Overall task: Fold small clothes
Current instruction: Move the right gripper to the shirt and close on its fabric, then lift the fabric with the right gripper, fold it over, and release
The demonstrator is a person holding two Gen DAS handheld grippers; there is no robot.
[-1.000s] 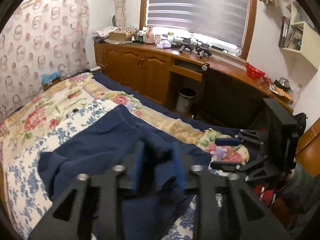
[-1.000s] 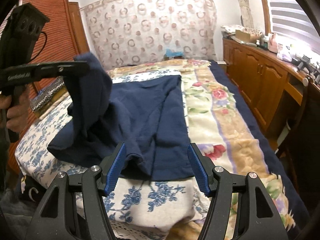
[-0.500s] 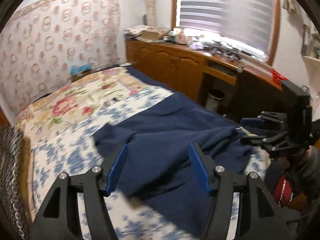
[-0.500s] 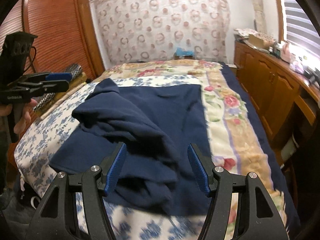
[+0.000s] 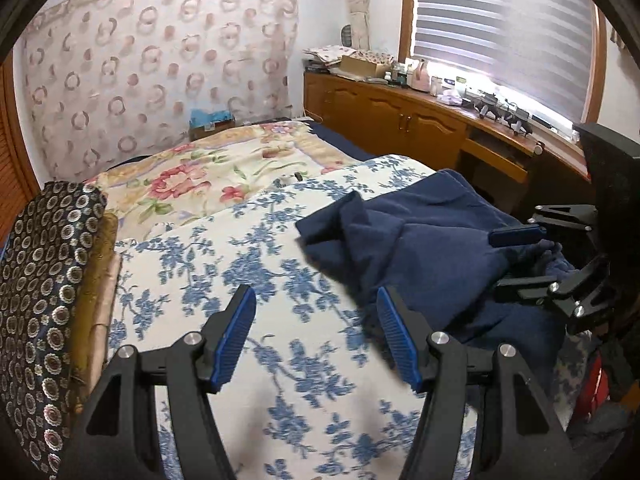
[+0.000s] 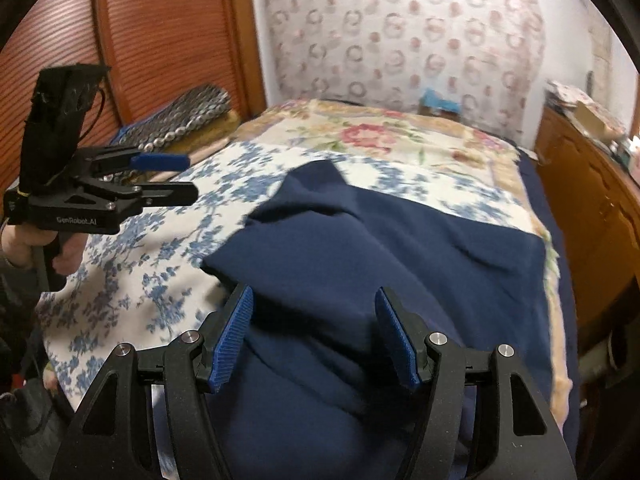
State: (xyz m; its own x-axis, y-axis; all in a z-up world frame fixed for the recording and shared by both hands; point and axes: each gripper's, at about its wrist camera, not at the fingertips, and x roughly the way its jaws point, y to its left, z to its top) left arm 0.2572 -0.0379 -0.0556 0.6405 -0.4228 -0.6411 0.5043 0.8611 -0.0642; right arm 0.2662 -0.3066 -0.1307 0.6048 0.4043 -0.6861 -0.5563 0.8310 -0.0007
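Now that the left gripper (image 5: pixel 316 330) has let go of the navy garment (image 6: pixel 400 264) it was lifting a second ago, both it and the right gripper (image 6: pixel 314 334) are hovering wide and empty while the cloth is lying rumpled on the bed (image 5: pixel 248 264), its first fold likely laid.

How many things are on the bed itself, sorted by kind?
Navy garment: 1
Bedcovers, blue-flowered and pink-flowered: 2
Folded patterned fabrics stacked at the bed's edge: about 3, hard to separate
Total: about 6
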